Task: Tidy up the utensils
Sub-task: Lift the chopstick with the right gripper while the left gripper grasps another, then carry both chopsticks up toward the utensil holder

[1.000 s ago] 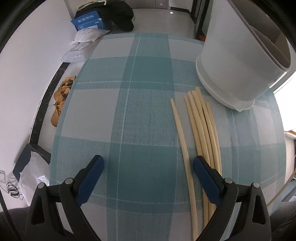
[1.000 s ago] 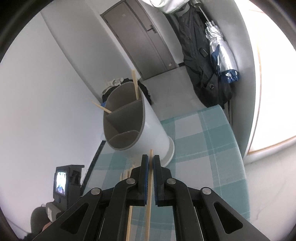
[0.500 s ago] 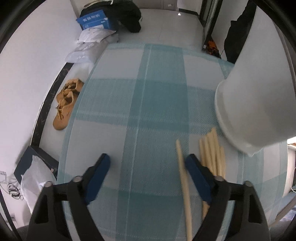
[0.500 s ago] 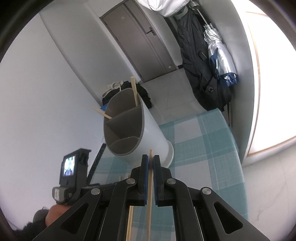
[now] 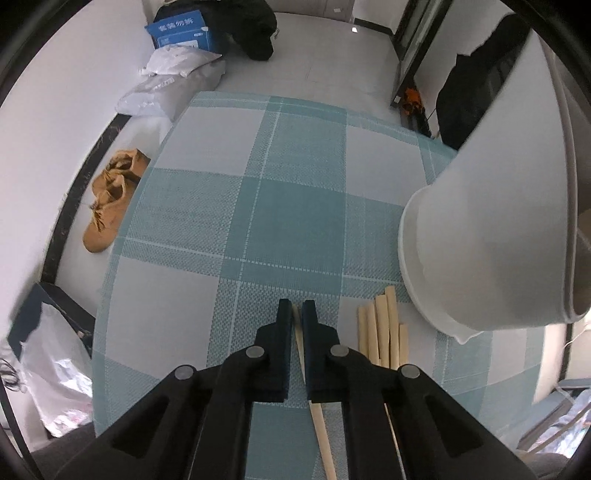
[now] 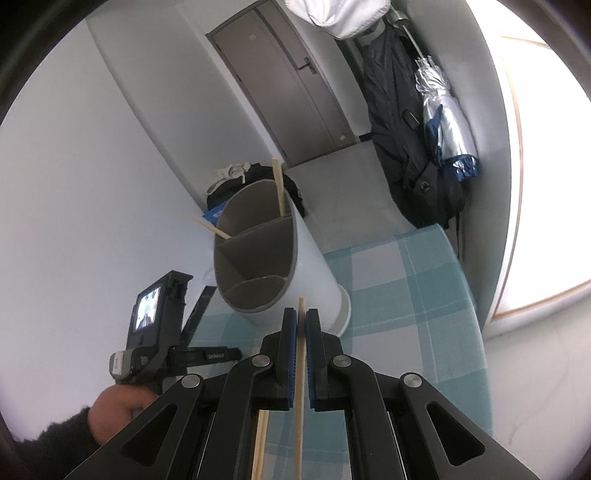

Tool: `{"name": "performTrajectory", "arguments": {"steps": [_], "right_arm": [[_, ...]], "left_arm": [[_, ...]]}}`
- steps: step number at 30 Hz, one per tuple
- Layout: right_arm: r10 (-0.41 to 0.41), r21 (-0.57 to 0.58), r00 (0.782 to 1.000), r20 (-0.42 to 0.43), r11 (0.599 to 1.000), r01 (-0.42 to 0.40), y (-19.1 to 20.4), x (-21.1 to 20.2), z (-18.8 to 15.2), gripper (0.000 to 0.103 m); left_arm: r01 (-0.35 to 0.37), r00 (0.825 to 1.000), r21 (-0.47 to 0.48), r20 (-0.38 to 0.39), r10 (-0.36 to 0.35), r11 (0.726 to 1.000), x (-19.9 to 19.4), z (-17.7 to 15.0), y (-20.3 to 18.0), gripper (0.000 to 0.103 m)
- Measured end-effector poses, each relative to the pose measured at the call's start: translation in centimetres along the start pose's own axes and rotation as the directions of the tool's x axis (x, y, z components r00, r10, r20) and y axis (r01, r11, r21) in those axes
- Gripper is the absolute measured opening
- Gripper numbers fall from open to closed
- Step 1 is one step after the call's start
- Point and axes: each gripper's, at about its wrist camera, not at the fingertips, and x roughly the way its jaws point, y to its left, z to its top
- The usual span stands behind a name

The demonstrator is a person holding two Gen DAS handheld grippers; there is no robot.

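Note:
My left gripper (image 5: 296, 314) is shut on a single wooden chopstick (image 5: 320, 424) that lies on the checked tablecloth (image 5: 291, 206). Several more chopsticks (image 5: 384, 332) lie in a bundle just to its right, beside the base of the white utensil holder (image 5: 491, 236). My right gripper (image 6: 301, 321) is shut on another chopstick (image 6: 299, 398) and holds it in the air, pointing at the holder (image 6: 280, 266). The holder's grey compartments show two chopsticks (image 6: 279, 188) standing in the far one. The left gripper's body (image 6: 155, 332) and the hand holding it show at lower left.
The table edge curves off on the left, with shoes (image 5: 110, 199), bags (image 5: 173, 77) and a blue box (image 5: 181, 29) on the floor beyond. Coats and a silver umbrella (image 6: 443, 110) hang by the door (image 6: 288, 88) behind the table.
My left gripper moved forward over the lone chopstick and closed on it; it was wide open a second ago. My right gripper kept its chopstick and shifted slightly toward the holder.

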Motion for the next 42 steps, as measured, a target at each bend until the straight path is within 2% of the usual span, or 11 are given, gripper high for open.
{"name": "performTrajectory", "arguments": {"steps": [13, 18, 19, 23, 26, 29, 31, 36, 39, 40, 42], "right_arm": [[-0.015, -0.037, 1.000, 0.026, 0.999, 0.016, 1.0, -1.1, -0.5, 0.004], [-0.012, -0.048, 1.000, 0.023, 0.999, 0.013, 1.3, -1.0, -0.7, 0.004], [-0.013, -0.057, 1.000, 0.023, 0.998, 0.014, 1.4, -1.0, -0.7, 0.004], [-0.017, -0.062, 1.000, 0.018, 0.998, 0.018, 1.2, -0.8, -0.7, 0.004], [-0.019, -0.047, 1.000, 0.013, 0.999, 0.020, 0.8, -0.7, -0.6, 0.004], [-0.018, -0.036, 1.000, 0.013, 0.999, 0.018, 0.6, -0.7, -0.3, 0.004], [-0.012, -0.034, 1.000, 0.018, 0.999, 0.012, 0.6, -0.8, -0.2, 0.004], [-0.004, -0.028, 1.000, 0.026, 1.000, 0.005, 0.4, -1.0, 0.1, 0.004], [-0.001, -0.005, 1.000, 0.020, 1.000, 0.002, -0.1, -0.9, 0.2, 0.004], [-0.002, -0.001, 1.000, 0.019, 1.000, 0.002, -0.1, -1.0, 0.2, 0.004], [0.001, 0.008, 1.000, 0.016, 1.000, -0.001, -0.3, -1.0, 0.2, 0.004]], "left_arm": [[0.092, 0.994, -0.014, 0.068, -0.091, 0.996, -2.8, -0.1, 0.3, 0.000], [0.104, 0.995, 0.006, -0.011, -0.104, 0.995, -0.9, -0.4, 0.3, 0.004], [0.100, 0.995, 0.026, -0.004, -0.100, 0.995, -0.9, -0.6, 0.2, 0.008], [0.084, 0.996, 0.058, 0.007, -0.085, 0.995, -0.5, -1.0, -0.3, 0.042], [0.052, 0.999, 0.063, -0.006, -0.052, 0.997, 0.3, -0.8, -0.5, 0.046], [-0.042, 0.999, 0.135, -0.010, 0.044, 0.990, 0.5, -0.8, -1.8, 0.049], [-0.124, 0.991, 0.199, -0.016, 0.130, 0.972, 0.6, -0.6, -3.0, 0.051], [-0.101, 0.994, 0.099, -0.035, 0.105, 0.990, 0.7, -0.2, -1.8, 0.044], [-0.093, 0.995, 0.130, -0.019, 0.096, 0.987, 0.6, -0.3, -2.2, 0.018], [-0.095, 0.995, 0.140, -0.027, 0.100, 0.986, 0.7, -0.2, -2.4, 0.003], [-0.101, 0.994, 0.139, -0.035, 0.107, 0.985, 0.8, 0.1, -2.9, 0.001]]}}
